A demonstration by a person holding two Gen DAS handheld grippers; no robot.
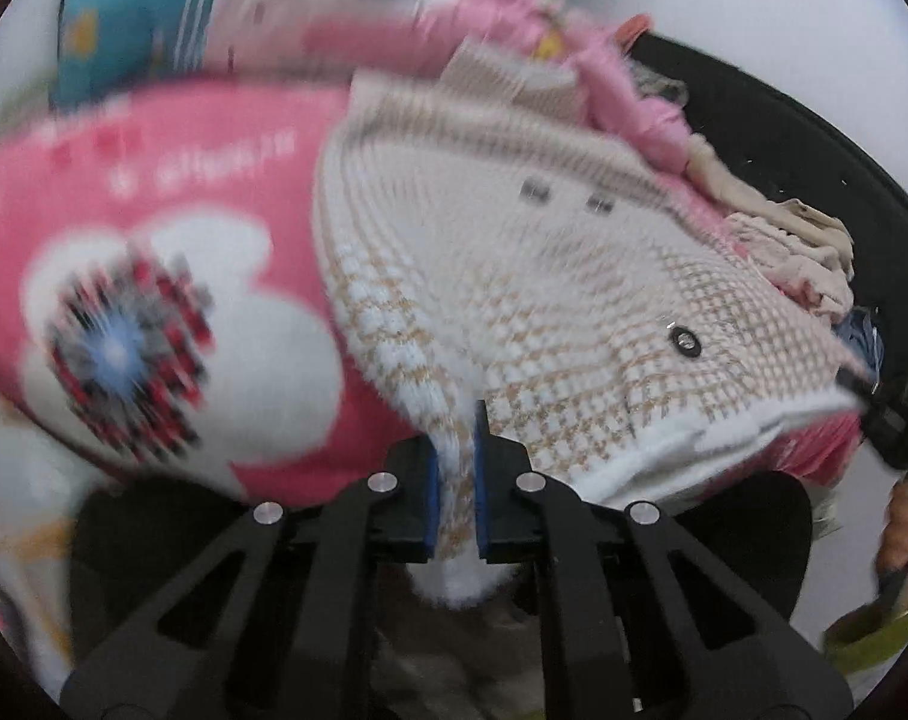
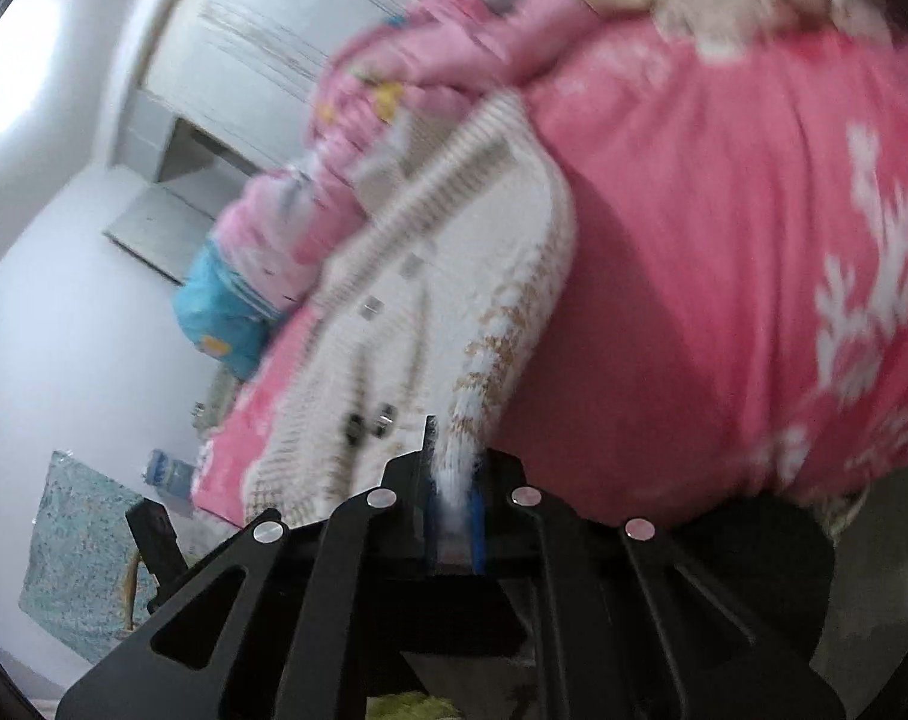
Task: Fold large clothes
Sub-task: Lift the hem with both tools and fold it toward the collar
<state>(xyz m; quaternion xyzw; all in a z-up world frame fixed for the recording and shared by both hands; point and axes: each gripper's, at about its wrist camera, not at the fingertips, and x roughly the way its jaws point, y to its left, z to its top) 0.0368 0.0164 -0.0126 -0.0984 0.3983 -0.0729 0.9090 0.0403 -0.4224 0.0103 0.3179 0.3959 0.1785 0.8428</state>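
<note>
Both grippers, left gripper (image 1: 457,480) and right gripper (image 2: 454,498), are pinching the knit cardigan's (image 1: 574,276) hem, which is lying atop the pink blanket (image 1: 172,180); thin white edging could be slipping free while lifting.

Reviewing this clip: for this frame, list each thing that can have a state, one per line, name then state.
left gripper: shut on the white trim edge of the knit cardigan.
right gripper: shut on another part of the white trim.
knit cardigan: cream and beige, spread over the pink blanket, edge pinched at two places, not yet folded.
pink blanket: lying under the cardigan.
clothes pile: crumpled, unfolded, behind the cardigan.
</note>
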